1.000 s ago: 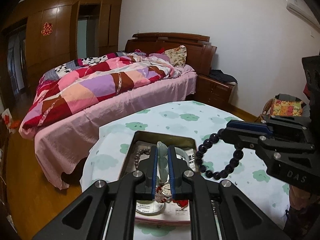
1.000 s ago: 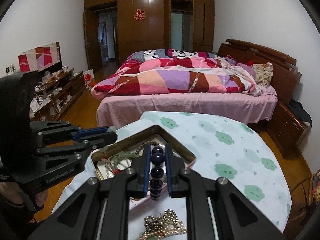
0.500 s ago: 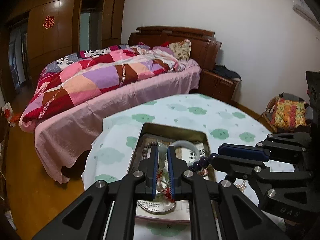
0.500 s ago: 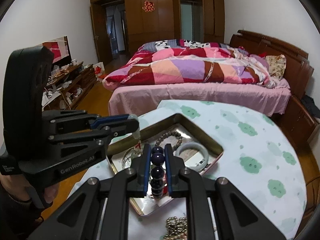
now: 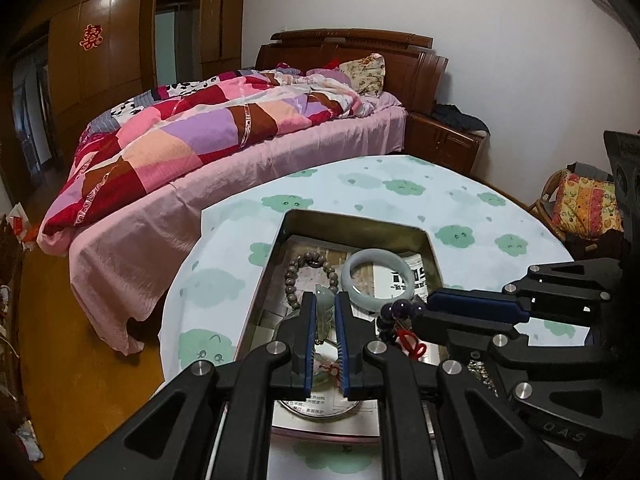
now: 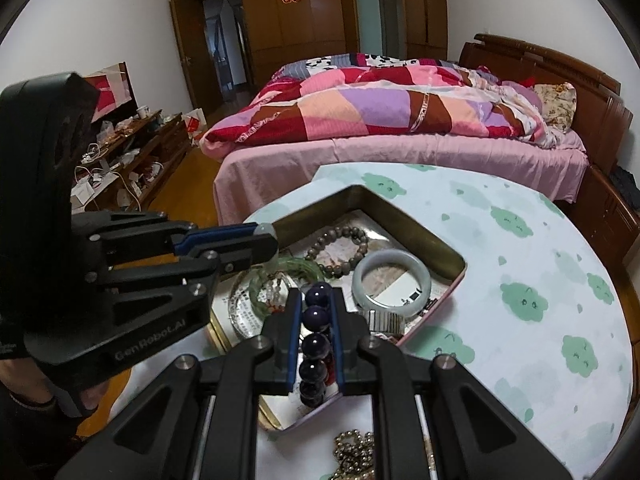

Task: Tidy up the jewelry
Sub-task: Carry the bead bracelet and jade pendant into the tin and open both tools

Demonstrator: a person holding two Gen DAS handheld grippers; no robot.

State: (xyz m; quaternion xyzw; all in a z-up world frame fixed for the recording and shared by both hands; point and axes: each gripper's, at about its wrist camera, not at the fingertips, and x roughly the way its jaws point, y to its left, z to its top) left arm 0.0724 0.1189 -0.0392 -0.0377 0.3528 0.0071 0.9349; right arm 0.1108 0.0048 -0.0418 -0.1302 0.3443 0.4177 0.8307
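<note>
A metal tin (image 5: 356, 222) (image 6: 404, 220) stands on the round table. In it lie a brown bead bracelet (image 5: 294, 276) (image 6: 340, 236) and a pale jade bangle (image 5: 378, 276) (image 6: 392, 276). My left gripper (image 5: 325, 300) (image 6: 266, 240) is shut on a pale green jade pendant (image 5: 325, 312) with a red cord, low over the tin's near part. My right gripper (image 6: 317, 300) (image 5: 430, 306) is shut on a dark purple bead bracelet (image 6: 316, 342) (image 5: 400, 312), over the tin's near right edge.
A gold bead chain (image 6: 354, 452) lies on the cloud-print tablecloth (image 6: 520, 292) near the tin. A bed with a patchwork quilt (image 6: 380, 108) stands behind the table. A low cabinet with clutter (image 6: 128, 152) stands along the left wall.
Both grippers have come down and forward over the tin with their pieces still held. The purple bracelet now hangs at the tin instead of above the table.
</note>
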